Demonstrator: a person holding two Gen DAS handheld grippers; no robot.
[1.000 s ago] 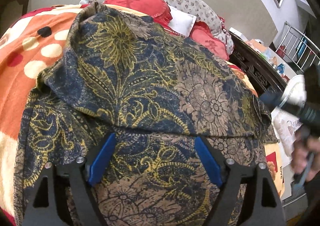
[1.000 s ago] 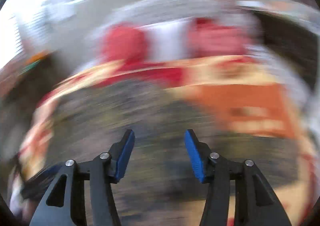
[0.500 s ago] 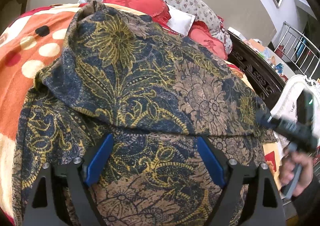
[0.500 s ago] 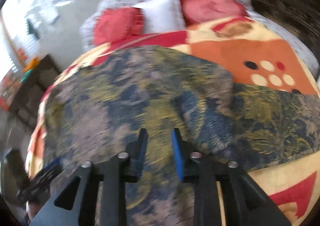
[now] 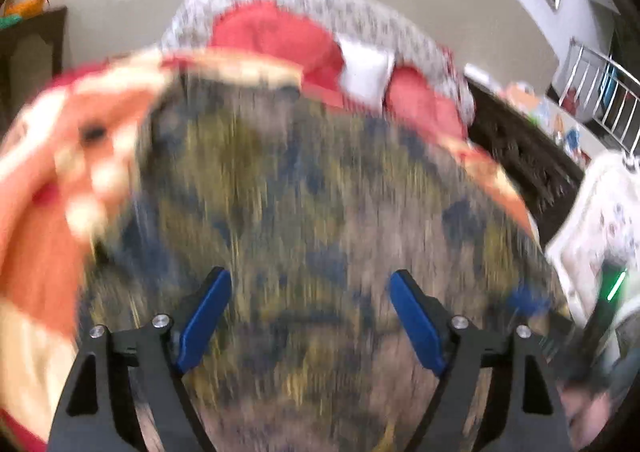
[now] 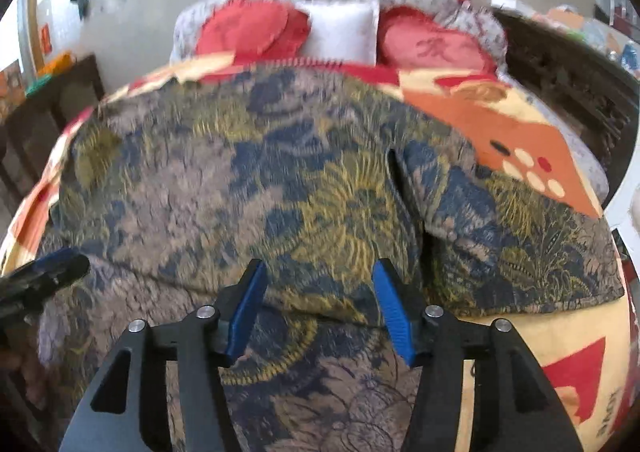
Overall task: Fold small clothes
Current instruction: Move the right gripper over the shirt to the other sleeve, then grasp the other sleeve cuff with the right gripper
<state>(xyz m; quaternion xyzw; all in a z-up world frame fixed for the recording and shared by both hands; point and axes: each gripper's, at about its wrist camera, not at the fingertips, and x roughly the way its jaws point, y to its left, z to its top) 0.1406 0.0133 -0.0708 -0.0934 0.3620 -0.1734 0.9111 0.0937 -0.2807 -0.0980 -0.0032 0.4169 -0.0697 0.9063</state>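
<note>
Fingers on the right gripper are spreading apart at this moment, blue pads clear of the cloth, with nothing pinched between them; they hang just above the near fold edge of the garment. Those of the left gripper stand wide but are drawing in a little, also empty, over the same garment, though that view is badly smeared and fine detail is lost.

That garment, a dark blue and gold flowered piece, lies spread on the bed over an orange and cream blanket. One flap is already turned over the body, leaving a doubled edge running across in front of the right fingers, and a dark slit or opening shows to the right of centre. Red pillows and a white one sit well behind it at the head of the bed.

Judging from this, the main risk is a bad pinch. If the right fingers close on the doubled edge, they may catch only the top layer, and the fold would peel open when lifted. Closing too deep could gather the blanket as well and drag it along. The left gripper appears at the left edge of the right view, near the garment's side; if both reach for the same stretch of cloth, they could knock together. Thin, loose fabric like this will likely sag and slide, so an uneven lift would skew the fold.
</note>
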